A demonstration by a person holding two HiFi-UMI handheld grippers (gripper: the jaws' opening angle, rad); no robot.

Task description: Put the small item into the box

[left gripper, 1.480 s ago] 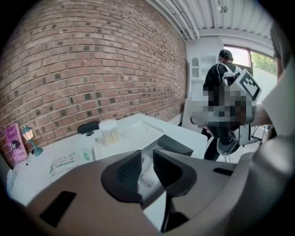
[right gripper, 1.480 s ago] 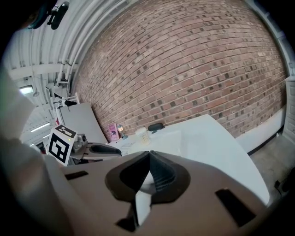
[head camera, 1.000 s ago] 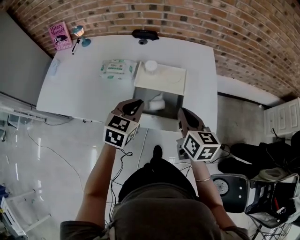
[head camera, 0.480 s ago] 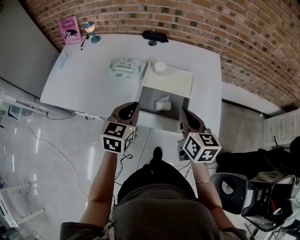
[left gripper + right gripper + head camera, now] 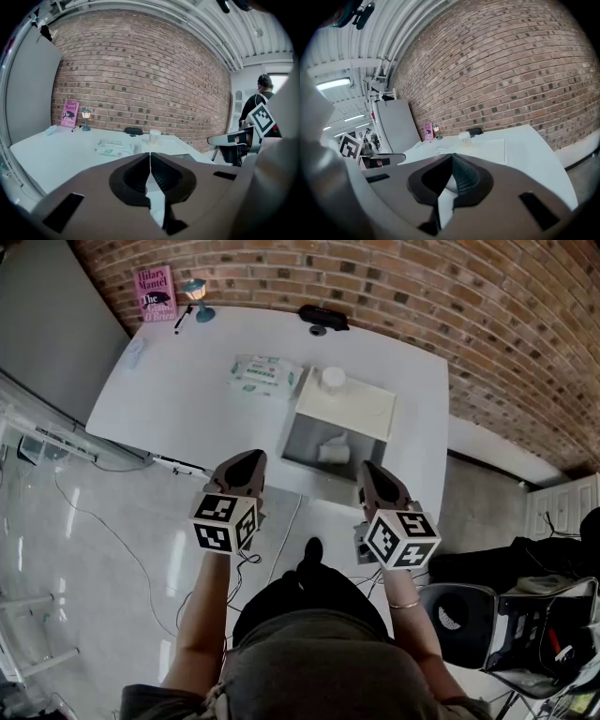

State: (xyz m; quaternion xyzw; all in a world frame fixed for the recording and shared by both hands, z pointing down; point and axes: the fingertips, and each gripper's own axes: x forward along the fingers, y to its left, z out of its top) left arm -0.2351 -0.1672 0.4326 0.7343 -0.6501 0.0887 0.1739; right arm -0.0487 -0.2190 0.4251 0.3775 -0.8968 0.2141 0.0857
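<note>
A grey box [image 5: 302,441] stands open at the near edge of the white table [image 5: 187,399], its pale lid [image 5: 354,406] folded back. A small white item [image 5: 335,449] lies inside it. My left gripper [image 5: 247,465] hangs just off the table's near edge, left of the box, shut with nothing between its fingers. On the other side, my right gripper [image 5: 371,473] is near the box's front right corner, also shut and empty. In the left gripper view the shut gripper [image 5: 150,155] points toward the lid [image 5: 165,145]. The right gripper view shows its gripper [image 5: 451,155] with the tips together.
A white cup [image 5: 333,379] stands on the lid's far edge and a wipes pack [image 5: 266,374] lies left of it. A pink book [image 5: 156,293], a small lamp [image 5: 195,291] and a black case [image 5: 323,317] line the brick wall. Chairs [image 5: 452,615] stand to my right.
Both grippers have drawn back from the box toward me; the left one went from over the table edge to off it. The white item stays in the box.
</note>
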